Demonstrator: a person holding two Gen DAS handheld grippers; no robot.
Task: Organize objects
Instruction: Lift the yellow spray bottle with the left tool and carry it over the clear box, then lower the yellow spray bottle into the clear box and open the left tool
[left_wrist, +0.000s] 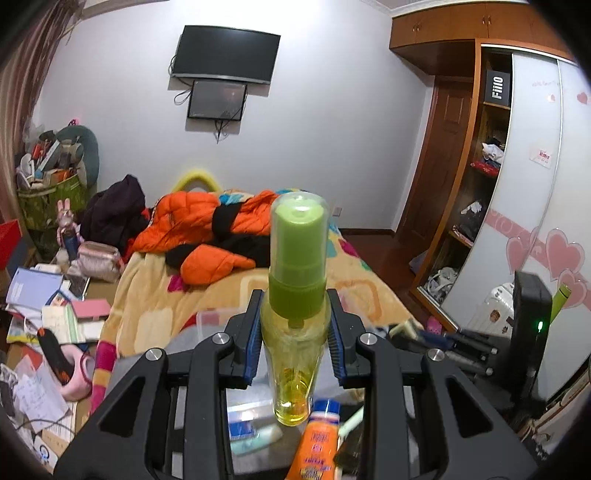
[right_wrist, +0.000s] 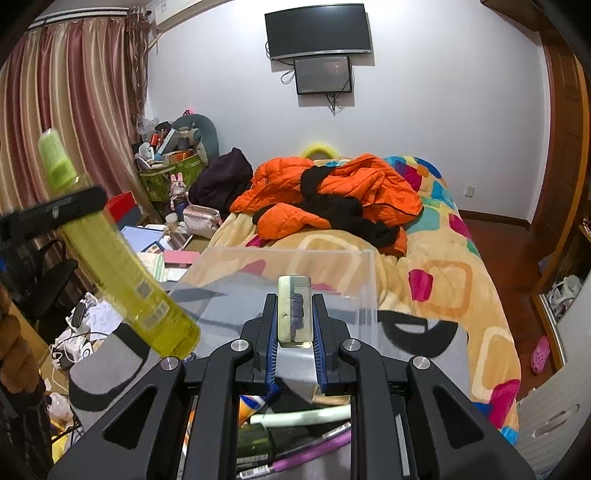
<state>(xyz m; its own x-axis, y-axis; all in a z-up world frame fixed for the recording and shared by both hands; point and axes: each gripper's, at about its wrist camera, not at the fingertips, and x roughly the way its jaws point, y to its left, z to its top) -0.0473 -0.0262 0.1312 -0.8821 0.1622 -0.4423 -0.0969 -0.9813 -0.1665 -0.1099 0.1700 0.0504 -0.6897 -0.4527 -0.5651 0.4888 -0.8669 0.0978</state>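
The left gripper has its jaws closed on a yellow spray bottle, which stands upright in the centre of the left wrist view with its green pump under a clear cap. The blue pads press the shoulder just below the collar. In the right wrist view the same bottle slants across the left of the frame, lifted clear of everything under it.

The bottle looks like stiff, smooth plastic, full of liquid, so probably moderately heavy and bottom-weighted. Held high near the neck, it may swing or slide through the pads; a grip lower on the straight body would likely steady it better. The clear cap seems only pushed on and should not be the hold point.

The right gripper has its jaws closed on a small glossy rectangular block at lower centre of its frame, in front of a clear plastic box sitting on the bed. The block looks rigid, light and slippery; gripping its flat sides is sound.

At the bottom of both views lie an orange tube and pens
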